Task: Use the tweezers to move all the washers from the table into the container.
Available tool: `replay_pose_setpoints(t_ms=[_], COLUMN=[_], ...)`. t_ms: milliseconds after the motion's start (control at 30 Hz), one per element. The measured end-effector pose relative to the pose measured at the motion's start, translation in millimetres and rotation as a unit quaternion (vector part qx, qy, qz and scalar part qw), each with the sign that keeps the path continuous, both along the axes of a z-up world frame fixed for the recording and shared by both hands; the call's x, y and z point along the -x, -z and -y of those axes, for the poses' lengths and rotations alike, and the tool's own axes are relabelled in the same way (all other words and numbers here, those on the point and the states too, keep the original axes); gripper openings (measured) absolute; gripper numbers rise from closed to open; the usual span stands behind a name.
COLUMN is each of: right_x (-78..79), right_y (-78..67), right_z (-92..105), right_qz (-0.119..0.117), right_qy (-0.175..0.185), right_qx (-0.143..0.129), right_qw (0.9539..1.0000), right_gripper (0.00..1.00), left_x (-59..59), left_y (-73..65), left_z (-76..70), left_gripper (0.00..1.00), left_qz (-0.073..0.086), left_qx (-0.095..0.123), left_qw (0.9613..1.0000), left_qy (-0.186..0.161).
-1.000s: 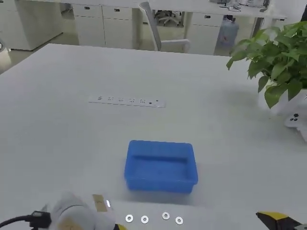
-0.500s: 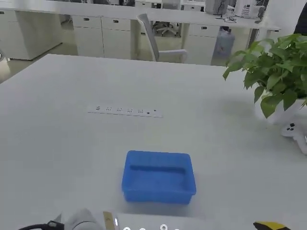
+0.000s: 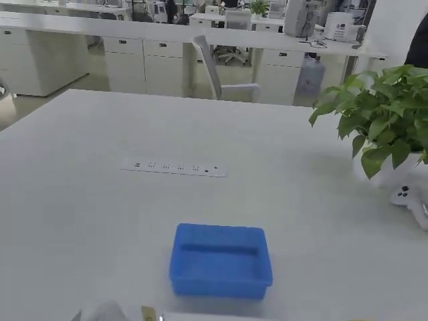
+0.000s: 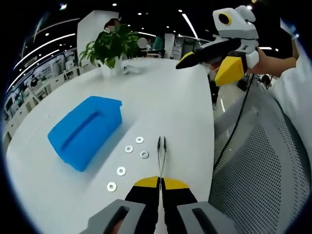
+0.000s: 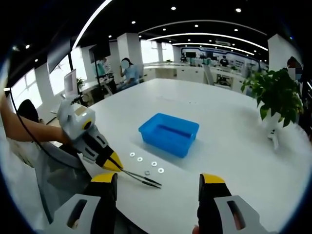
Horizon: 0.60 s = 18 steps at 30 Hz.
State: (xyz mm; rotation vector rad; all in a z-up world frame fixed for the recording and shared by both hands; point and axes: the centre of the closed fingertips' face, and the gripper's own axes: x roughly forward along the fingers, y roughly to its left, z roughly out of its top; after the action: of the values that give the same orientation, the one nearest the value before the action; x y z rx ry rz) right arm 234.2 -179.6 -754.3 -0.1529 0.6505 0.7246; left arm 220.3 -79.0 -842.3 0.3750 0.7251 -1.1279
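At the near edge of the table (image 4: 185, 112), left gripper (image 4: 160, 183) clamps tweezers (image 4: 161, 155) beside washers (image 4: 129, 149), right gripper (image 5: 158, 179) gapes empty; next, the tweezers must straddle one washer.

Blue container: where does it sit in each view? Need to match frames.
Head view: blue container at bottom centre, potted plant upper right.
Left gripper view: container left of centre, plant above it.
Right gripper view: container at centre, plant to its right.
Shared landmark: the potted plant.
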Motion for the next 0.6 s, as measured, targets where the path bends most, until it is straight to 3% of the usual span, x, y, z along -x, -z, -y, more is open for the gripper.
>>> replay_pose_setpoints(t_ms=[100,200,333,467,600], right_x=[2.6,4.4,7.7,9.5,12.7], right_y=[0.7,4.4,9.3,11.8,17.9], right_z=[-5.8,-9.6,-12.2,-22.8,-40.3], right_qz=[0.000,-0.003,-0.001,-0.011,-0.030], right_qy=[-0.013,-0.022,-0.041,-0.065,-0.129], right_qx=[-0.001,0.008,0.027,0.022,0.020], right_qw=[0.9999,0.9997,0.9988,0.9976,0.9910], right_gripper=[0.63,0.61,0.58,0.51,0.36], left_x=[-0.4,-1.6,-3.9,-3.8,-1.2], left_y=[-15.0,-31.5,-49.1,-67.2,-85.9], left_z=[8.7,15.3,19.6,23.3,26.3], left_gripper=[0.00,0.00,0.00,0.00,0.00], left_qz=[-0.004,0.011,0.012,0.020,0.036], left_qx=[0.028,0.040,0.062,0.079,0.092], left_qw=[0.9994,0.9988,0.9972,0.9958,0.9947], left_qy=[-0.020,-0.027,-0.040,-0.042,-0.030])
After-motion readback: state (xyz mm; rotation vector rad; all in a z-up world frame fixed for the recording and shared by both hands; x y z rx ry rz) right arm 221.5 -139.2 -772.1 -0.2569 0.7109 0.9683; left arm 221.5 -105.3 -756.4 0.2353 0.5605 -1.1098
